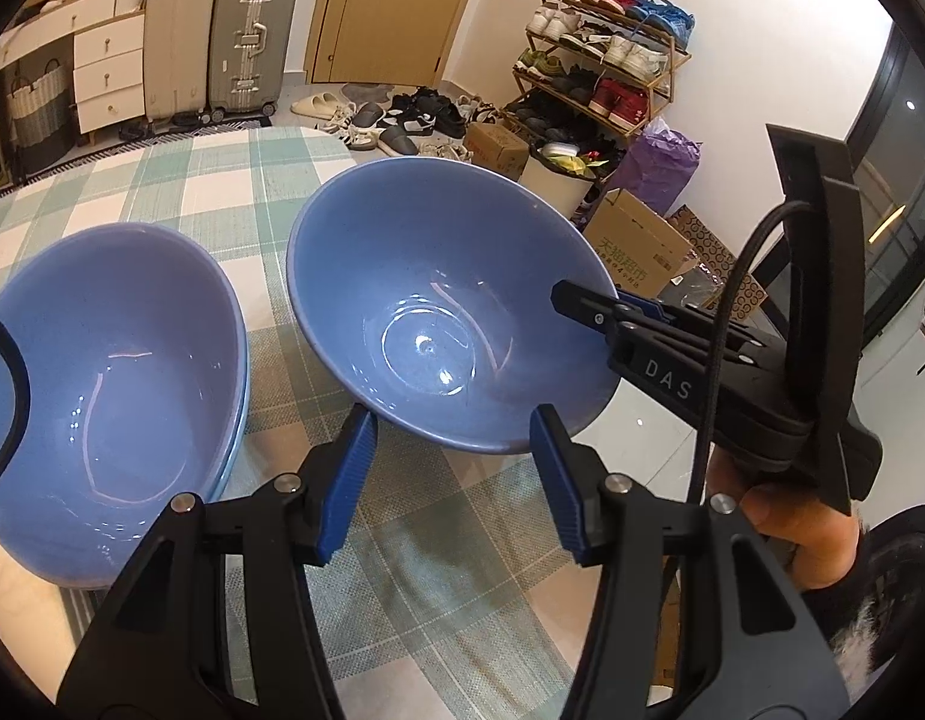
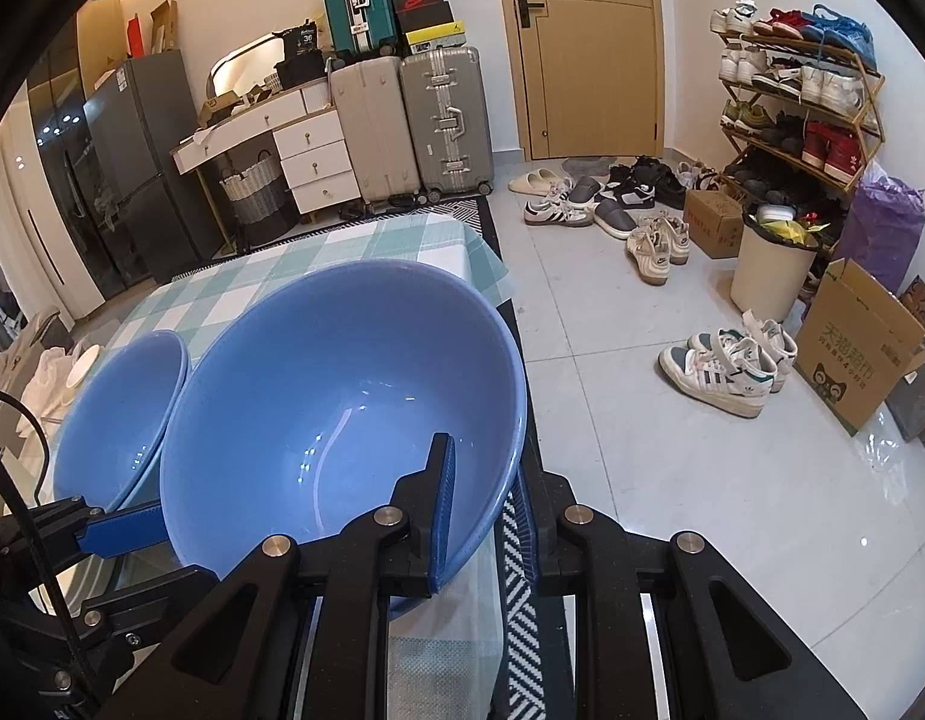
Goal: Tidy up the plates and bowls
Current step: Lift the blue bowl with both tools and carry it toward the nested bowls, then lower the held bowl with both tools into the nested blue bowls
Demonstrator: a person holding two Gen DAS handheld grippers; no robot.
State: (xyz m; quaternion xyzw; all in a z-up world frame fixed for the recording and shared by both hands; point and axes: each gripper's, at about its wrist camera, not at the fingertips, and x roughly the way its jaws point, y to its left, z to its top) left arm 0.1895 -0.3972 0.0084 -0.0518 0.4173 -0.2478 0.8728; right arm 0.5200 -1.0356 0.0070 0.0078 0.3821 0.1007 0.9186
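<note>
A blue bowl (image 1: 438, 312) is held tilted above the checked tablecloth (image 1: 222, 180); it also shows in the right wrist view (image 2: 318, 420). My right gripper (image 2: 480, 516) is shut on its right rim, one finger inside and one outside; it shows in the left wrist view (image 1: 588, 300). A stack of blue bowls (image 1: 114, 384) sits on the table to the left, seen in the right wrist view too (image 2: 120, 414). My left gripper (image 1: 453, 468) is open and empty, just below the held bowl's near edge.
The table edge drops to a tiled floor on the right. Cardboard boxes (image 1: 642, 246), a bin (image 2: 768, 276), a shoe rack (image 2: 804, 102) and loose shoes (image 2: 726, 360) stand beyond. Suitcases (image 2: 414, 120) and drawers are at the far wall.
</note>
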